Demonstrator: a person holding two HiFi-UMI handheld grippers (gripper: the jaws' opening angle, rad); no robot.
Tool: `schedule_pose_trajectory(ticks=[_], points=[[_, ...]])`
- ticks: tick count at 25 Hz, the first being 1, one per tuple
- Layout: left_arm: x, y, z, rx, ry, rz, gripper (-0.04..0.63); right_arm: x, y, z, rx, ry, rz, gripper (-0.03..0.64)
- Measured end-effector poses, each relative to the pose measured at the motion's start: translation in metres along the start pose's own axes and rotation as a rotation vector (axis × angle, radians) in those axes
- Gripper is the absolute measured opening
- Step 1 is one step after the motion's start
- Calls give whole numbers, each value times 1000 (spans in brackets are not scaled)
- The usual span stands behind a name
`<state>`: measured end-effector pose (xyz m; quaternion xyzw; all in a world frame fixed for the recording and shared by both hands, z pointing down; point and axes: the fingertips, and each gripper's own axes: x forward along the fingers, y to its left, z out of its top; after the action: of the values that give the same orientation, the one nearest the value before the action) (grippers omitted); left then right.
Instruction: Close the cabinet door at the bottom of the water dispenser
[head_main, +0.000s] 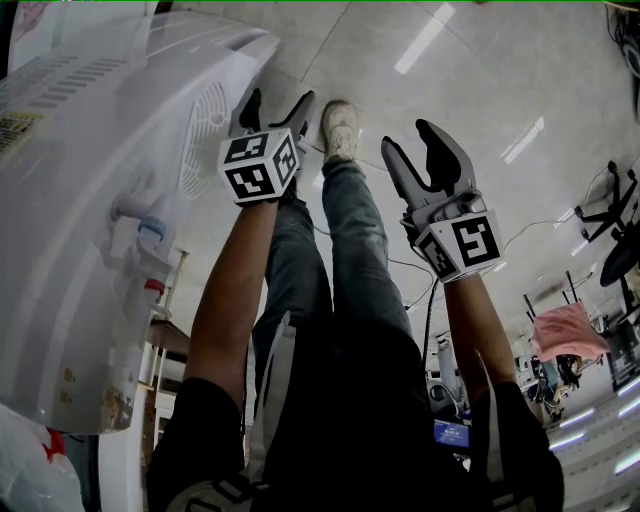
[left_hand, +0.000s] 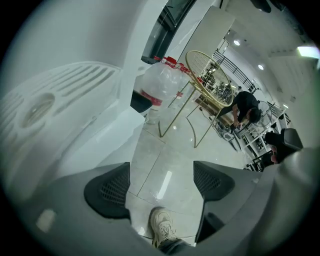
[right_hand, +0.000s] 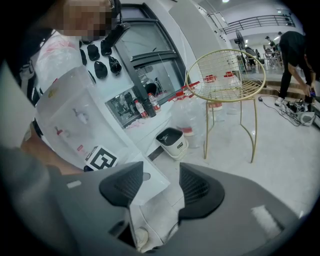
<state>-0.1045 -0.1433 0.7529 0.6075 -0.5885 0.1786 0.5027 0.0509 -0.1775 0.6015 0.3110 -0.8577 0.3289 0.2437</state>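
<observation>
The white water dispenser (head_main: 80, 200) fills the left of the head view, its blue tap (head_main: 150, 228) and red tap (head_main: 155, 287) facing right. Its lower cabinet door (head_main: 210, 120) is white with a round slatted pattern, also seen in the left gripper view (left_hand: 45, 105). My left gripper (head_main: 278, 105) hangs just right of that door, jaws open and empty (left_hand: 162, 187). My right gripper (head_main: 412, 140) hovers farther right, apart from the dispenser, jaws partly open with nothing gripped (right_hand: 161, 187). Behind its jaws a white door panel (right_hand: 150, 192) juts out from the dispenser's base.
My own leg and pale shoe (head_main: 340, 125) stand on the tiled floor between the grippers. A gold wire chair (right_hand: 225, 80), clear water bottles (left_hand: 160, 85) and a small bin (right_hand: 171, 140) stand beyond the dispenser. A person (left_hand: 245, 112) bends over far back.
</observation>
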Motion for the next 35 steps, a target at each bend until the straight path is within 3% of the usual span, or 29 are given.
schedule_pose_trajectory(ticks=[20, 26, 35], points=[[16, 4, 31, -32, -56, 129, 422, 11, -16, 8, 7, 16, 9, 222], [20, 4, 42, -60, -71, 152, 422, 20, -16, 16, 7, 17, 24, 222], [25, -2, 59, -39, -81, 153, 422, 24, -15, 31, 17, -6, 34, 222]])
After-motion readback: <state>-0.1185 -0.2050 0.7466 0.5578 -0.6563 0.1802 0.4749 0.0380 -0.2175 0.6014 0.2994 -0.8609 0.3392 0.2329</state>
